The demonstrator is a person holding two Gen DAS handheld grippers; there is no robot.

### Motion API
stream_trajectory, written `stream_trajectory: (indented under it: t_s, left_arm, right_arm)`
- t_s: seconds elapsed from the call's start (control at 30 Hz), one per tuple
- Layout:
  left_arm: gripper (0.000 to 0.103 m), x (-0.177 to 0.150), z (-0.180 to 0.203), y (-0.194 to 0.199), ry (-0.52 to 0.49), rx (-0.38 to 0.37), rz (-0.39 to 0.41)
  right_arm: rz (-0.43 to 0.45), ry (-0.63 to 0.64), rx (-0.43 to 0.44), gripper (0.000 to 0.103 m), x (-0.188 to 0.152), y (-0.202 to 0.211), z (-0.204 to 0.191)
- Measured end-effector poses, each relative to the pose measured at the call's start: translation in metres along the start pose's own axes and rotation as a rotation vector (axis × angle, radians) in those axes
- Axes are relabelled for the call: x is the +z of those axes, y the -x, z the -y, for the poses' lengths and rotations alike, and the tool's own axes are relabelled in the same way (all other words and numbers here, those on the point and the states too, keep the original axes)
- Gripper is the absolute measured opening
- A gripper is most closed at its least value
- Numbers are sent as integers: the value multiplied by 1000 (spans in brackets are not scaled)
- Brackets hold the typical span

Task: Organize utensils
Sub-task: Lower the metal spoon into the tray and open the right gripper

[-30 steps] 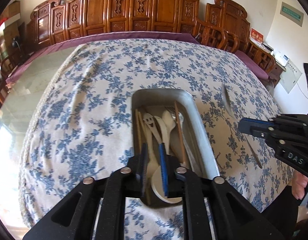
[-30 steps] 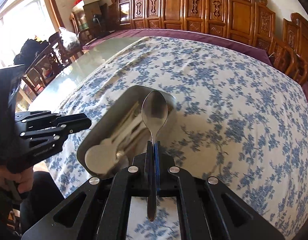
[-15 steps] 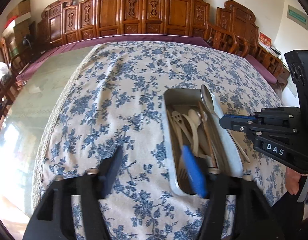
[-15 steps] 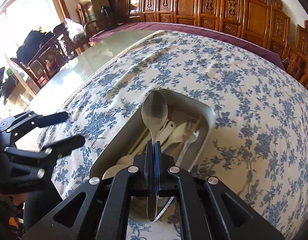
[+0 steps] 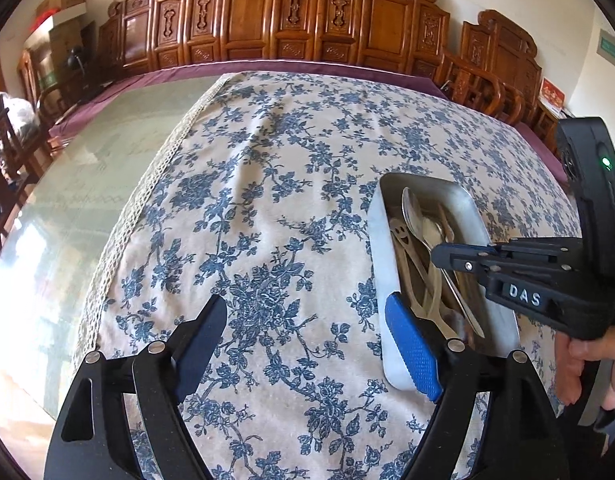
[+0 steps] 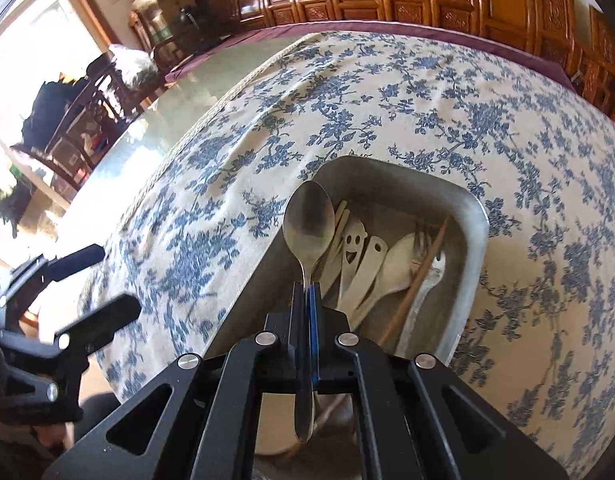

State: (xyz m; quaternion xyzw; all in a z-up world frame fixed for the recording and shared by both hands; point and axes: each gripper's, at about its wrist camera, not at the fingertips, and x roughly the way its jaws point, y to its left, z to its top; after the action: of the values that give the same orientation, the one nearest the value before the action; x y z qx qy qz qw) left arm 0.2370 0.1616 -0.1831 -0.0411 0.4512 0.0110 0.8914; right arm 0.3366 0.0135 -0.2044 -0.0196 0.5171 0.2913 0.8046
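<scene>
Table is covered by a blue-floral tablecloth (image 5: pixel 267 208) with a lace edge; bare glass tabletop (image 5: pixel 79 184) is exposed beside it. Carved wooden chairs (image 5: pixel 307 20) are lined along the far wall. Cardboard boxes (image 5: pixel 61 4) are stacked in the corner.

Both wrist views look steeply down, sharing the metal tray (image 5: pixel 503 320) closely.

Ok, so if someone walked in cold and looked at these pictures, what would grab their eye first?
Probably the metal spoon pinched upright in the right gripper, poised over the metal tray. Next, the pale smiley-face utensil lying in that tray among other cutlery. The left gripper, jaws opening and nothing between them, hangs over the blue floral tablecloth beside the tray.
</scene>
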Motion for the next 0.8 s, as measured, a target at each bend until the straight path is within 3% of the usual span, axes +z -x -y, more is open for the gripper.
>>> stream_trajectory:
  t_s: [0.33,0.47,0.57,0.8]
  left_arm:
    - [78,-1,1,1,-5,-4,1]
    - [78,-1,1,2,-5,-4,2]
    - [78,0,1,2,-5,-4,1]
    - [78,1,5,3,-15,-6,7]
  right_arm:
    - [-39,-88,-39,4,7,-26,3]
    - [-38,-114,-17,3,4,-30,7]
    - [-10,-96,6,6,4,-25,4]
    - [59,11,-44,7,-2,-1,-3]
